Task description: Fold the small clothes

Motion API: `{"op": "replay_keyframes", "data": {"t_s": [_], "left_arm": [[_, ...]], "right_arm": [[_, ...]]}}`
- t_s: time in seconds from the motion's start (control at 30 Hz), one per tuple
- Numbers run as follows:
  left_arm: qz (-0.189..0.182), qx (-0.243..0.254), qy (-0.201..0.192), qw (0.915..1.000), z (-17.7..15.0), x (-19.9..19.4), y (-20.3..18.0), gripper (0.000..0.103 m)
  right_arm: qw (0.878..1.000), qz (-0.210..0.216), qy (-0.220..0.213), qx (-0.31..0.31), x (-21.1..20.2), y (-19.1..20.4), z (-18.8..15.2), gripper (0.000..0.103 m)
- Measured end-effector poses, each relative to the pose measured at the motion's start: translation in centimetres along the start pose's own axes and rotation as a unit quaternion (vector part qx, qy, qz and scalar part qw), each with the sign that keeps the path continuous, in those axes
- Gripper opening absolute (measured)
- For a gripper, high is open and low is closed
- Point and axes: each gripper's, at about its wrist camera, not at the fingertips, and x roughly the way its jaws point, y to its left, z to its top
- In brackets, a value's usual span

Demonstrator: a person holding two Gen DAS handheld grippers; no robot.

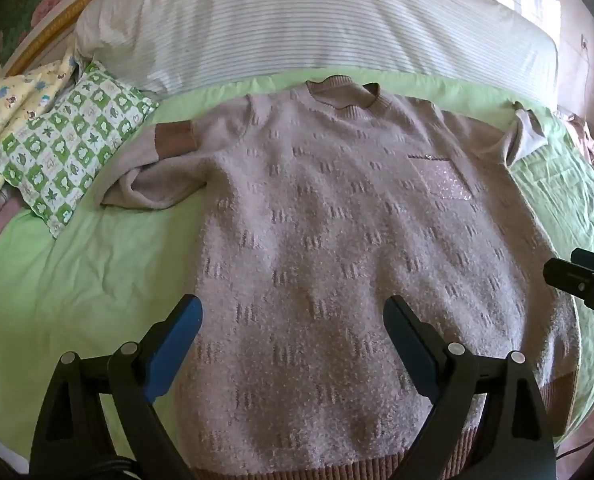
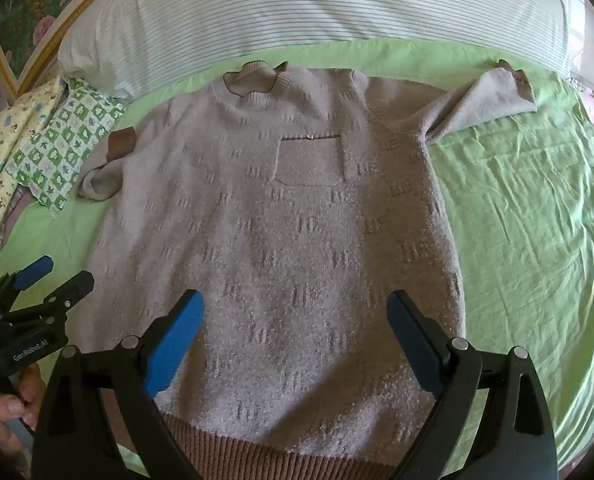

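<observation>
A beige knitted sweater (image 1: pixel 329 216) (image 2: pixel 289 216) lies spread flat, front up, on a green bed sheet (image 1: pixel 81 280) (image 2: pixel 529 216). It has a chest pocket (image 2: pixel 309 158), a brown ribbed hem toward me and brown cuffs. Its left sleeve (image 1: pixel 153 176) is bent back on itself, and its right sleeve (image 2: pixel 481 100) stretches out to the side. My left gripper (image 1: pixel 293 316) hangs open above the lower left part of the sweater, nothing between its blue pads. My right gripper (image 2: pixel 295 312) hangs open above the lower right part, also holding nothing.
A striped white pillow (image 1: pixel 305 24) (image 2: pixel 337 4) runs along the head of the bed. A green-and-white checked cloth (image 1: pixel 69 148) and a yellow printed cloth (image 1: pixel 13 100) lie at the left. A hand (image 2: pixel 5 408) holds the left gripper's handle.
</observation>
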Motion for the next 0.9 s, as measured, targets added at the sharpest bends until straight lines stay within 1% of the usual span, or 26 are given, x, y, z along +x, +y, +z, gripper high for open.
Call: {"op": "replay_keyframes", "data": {"t_s": [0.53,0.63,0.77,0.87,0.9], "left_arm": [[-0.003,-0.004,0.003,1.0000,0.0,1.2,0.2,0.093],[-0.006,-0.006,0.007,0.9999,0.5,1.1,0.1,0.093],[-0.017,-0.012,0.012,0.9997,0.6,1.5,0.1,0.093],[-0.032,-0.023,0.023,0.9990,0.8,1.7,-0.2,0.093],[-0.031,-0.021,0.021,0.9991,0.8,1.8,-0.3,0.093]], "right_arm": [[1.000,0.001,0.005,0.006,0.3,-0.1,0.4,0.093],[1.000,0.001,0.005,0.007,0.4,-0.2,0.4,0.093],[1.000,0.001,0.005,0.008,0.5,-0.2,0.5,0.093],[1.000,0.001,0.006,0.010,0.7,-0.5,0.7,0.093],[1.000,0.001,0.006,0.012,0.7,-0.6,0.8,0.093]]}}
